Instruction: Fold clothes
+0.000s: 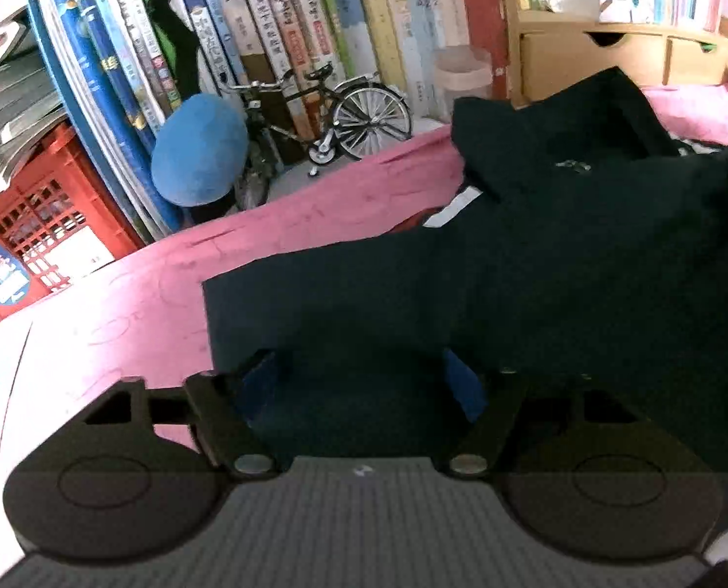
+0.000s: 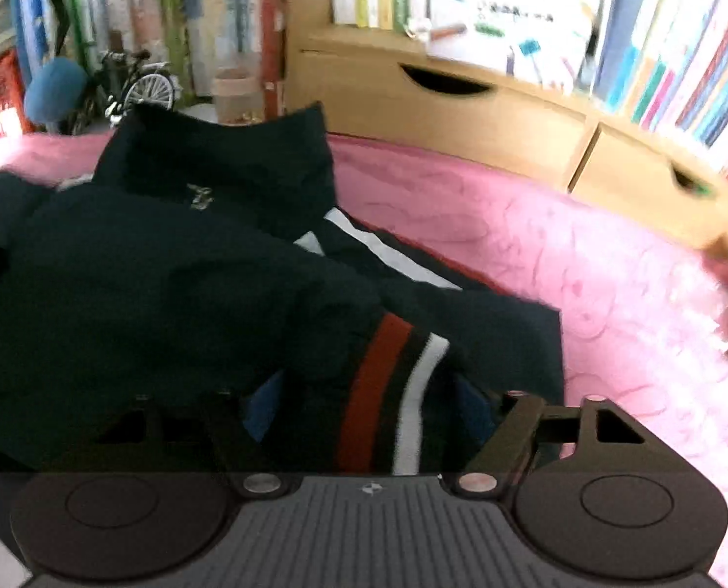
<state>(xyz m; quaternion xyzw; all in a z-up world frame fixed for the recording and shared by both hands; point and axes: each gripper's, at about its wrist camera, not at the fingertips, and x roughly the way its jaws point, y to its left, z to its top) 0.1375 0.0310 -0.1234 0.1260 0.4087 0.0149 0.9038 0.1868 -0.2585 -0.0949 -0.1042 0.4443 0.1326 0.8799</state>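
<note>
A dark navy jacket [image 1: 560, 255] lies crumpled on a pink cloth [image 1: 167, 284], with a small pale logo near its collar. In the right wrist view the jacket [image 2: 167, 269] shows red and white stripes on the part nearest me. My left gripper [image 1: 361, 382] is open over the jacket's near left corner, its blue pads [image 1: 261, 382] set wide apart with dark fabric lying between them. My right gripper [image 2: 366, 406] is open too, low over the striped part near the jacket's right edge, and its pads [image 2: 471, 406] are not pressing the fabric.
Rows of upright books line the back. A red crate [image 1: 45, 225], a blue plush lump [image 1: 199, 152] and a model bicycle [image 1: 344, 117] stand at the back left. A wooden drawer unit [image 2: 462, 112] borders the pink cloth [image 2: 584, 255] at the back right.
</note>
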